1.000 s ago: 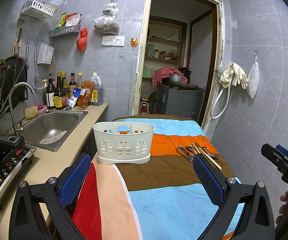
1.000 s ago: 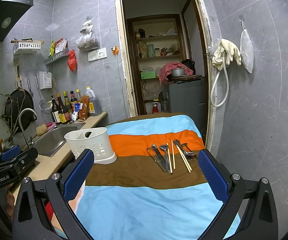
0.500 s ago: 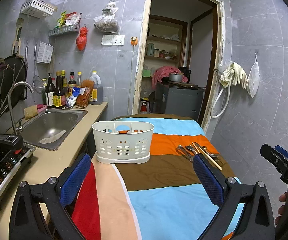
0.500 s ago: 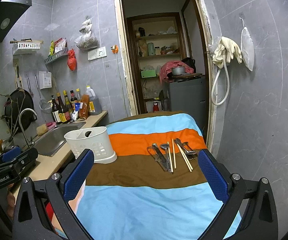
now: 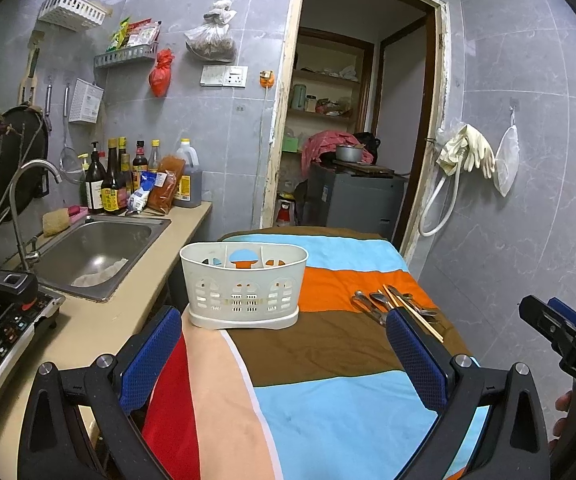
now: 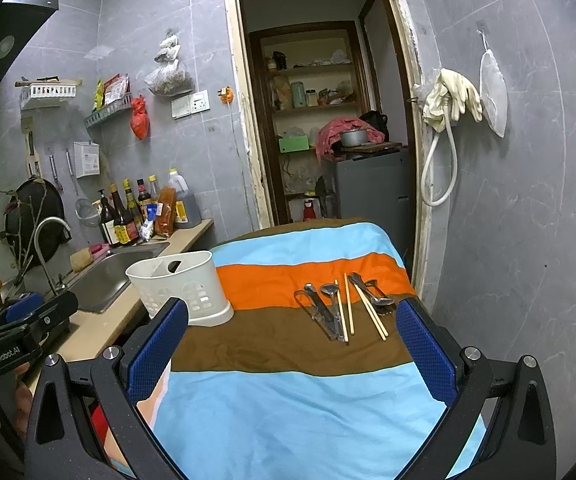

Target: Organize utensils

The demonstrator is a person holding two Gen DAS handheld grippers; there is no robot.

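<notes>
My right gripper hangs spread and empty, my left gripper likewise. Ahead of the right one, well right of the basket, the utensils lie lengthwise, handles toward me, nearer my right.

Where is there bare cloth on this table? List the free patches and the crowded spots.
Free: the brown stripe between the white caddy and the utensil cluster; the wide blue stripe just ahead of the right gripper; the far blue stripe. Crowded: the right edge, where spoons and chopsticks lie together.
</notes>
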